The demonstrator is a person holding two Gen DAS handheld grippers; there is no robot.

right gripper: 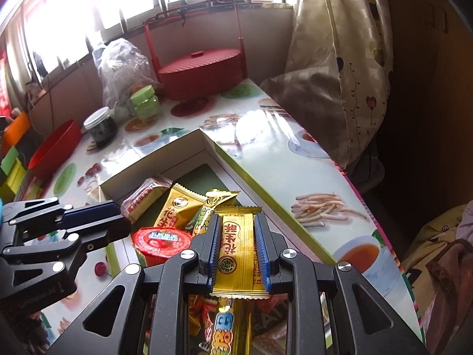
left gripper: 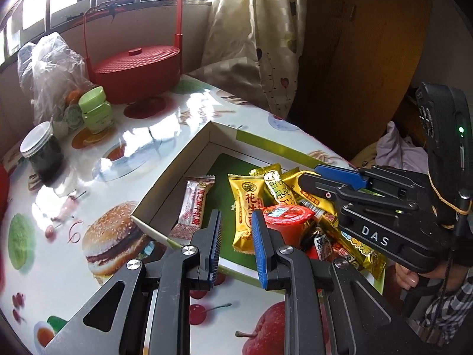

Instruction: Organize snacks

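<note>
We hold our right gripper (right gripper: 238,247) over the shallow white cardboard box with the green floor (right gripper: 153,159), its blue ribbed pads pinching a flat gold foil snack packet with red lettering (right gripper: 236,248) across its width. The packet hangs above the heap of gold and red wrappers at the near right of the box, so this piece is lifted and still to be placed.

Our left gripper (left gripper: 236,236) has its pads drawn as close together as they go and carries nothing (a narrow gap stays between the pads, and through it we see the box floor). It hovers over the near left of the box, just beside a round red-lidded jelly cup (left gripper: 288,217) and a gold peanut-candy packet (left gripper: 246,204). A pink and white striped packet (left gripper: 193,204) lies alone against the left wall of the box.

To do this step well, we think we should carry the gold packet toward the bare green floor at the far side, keep it level so the foil does not slip, and lower it flat before we let the pads part. The left tool would best stay clear of the path, since the two tools are near each other over the pile. The red lidded basket with the tall handle (left gripper: 137,68) and the jars on the glossy food-print tablecloth (left gripper: 165,124) are well apart from the work.
</note>
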